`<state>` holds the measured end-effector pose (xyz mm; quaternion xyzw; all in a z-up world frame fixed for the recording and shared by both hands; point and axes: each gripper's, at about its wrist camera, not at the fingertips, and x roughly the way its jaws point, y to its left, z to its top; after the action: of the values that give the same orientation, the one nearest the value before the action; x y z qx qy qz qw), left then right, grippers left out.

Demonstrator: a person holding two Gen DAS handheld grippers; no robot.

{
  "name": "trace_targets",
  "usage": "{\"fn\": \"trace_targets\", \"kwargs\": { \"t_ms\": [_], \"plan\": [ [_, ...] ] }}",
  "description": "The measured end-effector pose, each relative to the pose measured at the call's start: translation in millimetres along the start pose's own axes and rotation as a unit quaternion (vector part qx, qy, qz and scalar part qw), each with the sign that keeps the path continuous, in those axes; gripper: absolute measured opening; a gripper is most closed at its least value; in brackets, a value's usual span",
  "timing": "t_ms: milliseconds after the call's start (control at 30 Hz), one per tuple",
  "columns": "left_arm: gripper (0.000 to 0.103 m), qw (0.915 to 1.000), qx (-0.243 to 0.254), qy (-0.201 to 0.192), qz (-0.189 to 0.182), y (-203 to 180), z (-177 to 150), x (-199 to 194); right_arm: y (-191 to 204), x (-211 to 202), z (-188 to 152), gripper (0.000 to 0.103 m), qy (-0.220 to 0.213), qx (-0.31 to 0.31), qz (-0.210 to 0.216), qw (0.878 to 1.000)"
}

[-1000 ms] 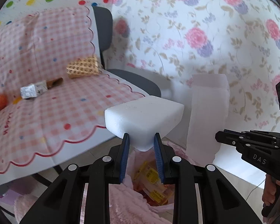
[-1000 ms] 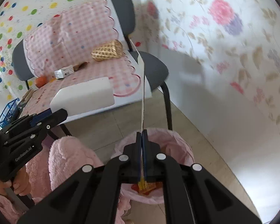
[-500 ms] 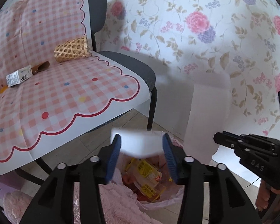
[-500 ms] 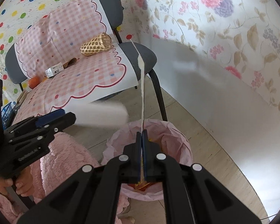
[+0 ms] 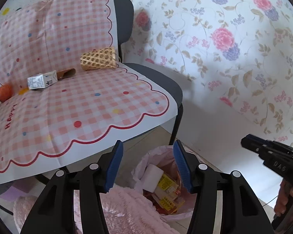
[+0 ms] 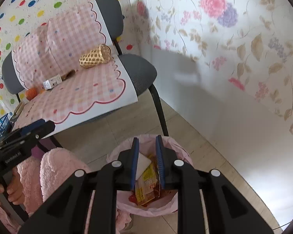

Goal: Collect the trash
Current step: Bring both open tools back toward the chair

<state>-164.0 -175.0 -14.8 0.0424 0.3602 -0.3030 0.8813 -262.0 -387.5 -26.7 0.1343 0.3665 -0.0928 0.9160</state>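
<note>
My left gripper (image 5: 148,156) hangs above the pink-bagged trash bin (image 5: 146,158), its jaws opening with nothing between them. A white foam block (image 5: 152,177) lies in the bin on yellow wrappers (image 5: 167,185). My right gripper (image 6: 147,144) is over the same bin (image 6: 182,152), its jaws opening and holding nothing. Through that gap the white block (image 6: 143,165) and wrappers (image 6: 147,177) show below. On the chair's checked cloth (image 5: 91,113) lie a small carton (image 5: 42,81) and an orange (image 5: 4,92). Each gripper shows in the other's view: the right gripper (image 5: 271,156) and the left gripper (image 6: 29,132).
A wicker basket (image 5: 98,58) lies on its side at the back of the grey chair (image 5: 171,85), a brown item (image 5: 66,74) beside the carton. Floral wall behind the bin. A person's pink fluffy clothing (image 6: 54,167) sits left of the bin. A blue crate (image 6: 2,124) is at far left.
The left jaws let go of the white foam block, which fell into the bin. The right jaws parted and the white sheet they pinched is gone from between them.
</note>
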Motion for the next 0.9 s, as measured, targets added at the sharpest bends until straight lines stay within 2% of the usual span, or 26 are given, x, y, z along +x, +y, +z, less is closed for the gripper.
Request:
{"fn": "trace_targets", "kwargs": {
  "t_ms": [267, 400, 600, 733, 900],
  "plan": [
    [0.055, 0.9998, 0.004, -0.012, 0.016, 15.0, 3.0, -20.1, 16.4, -11.0, 9.0, 0.018, -0.016, -0.007, 0.027, 0.999],
    [0.059, 0.9992, -0.006, -0.023, 0.033, 33.5, 8.0, -33.1, 31.4, -10.8, 16.9, 0.019, -0.021, -0.017, 0.046, 0.999],
    [0.063, 0.9952, -0.039, -0.037, 0.082, 74.8, 13.9, -50.6, 63.3, -3.2, 35.2, 0.019, -0.025, -0.046, 0.069, 0.996],
    [0.067, 0.9889, -0.069, -0.045, 0.124, 112.1, 18.0, -62.3, 88.9, 4.0, 52.3, 0.025, -0.028, -0.067, 0.084, 0.994],
    [0.067, 0.9819, -0.099, -0.041, 0.156, 150.8, 22.3, -70.5, 122.2, 14.1, 75.0, 0.026, -0.037, -0.092, 0.103, 0.990]
  ]
}}
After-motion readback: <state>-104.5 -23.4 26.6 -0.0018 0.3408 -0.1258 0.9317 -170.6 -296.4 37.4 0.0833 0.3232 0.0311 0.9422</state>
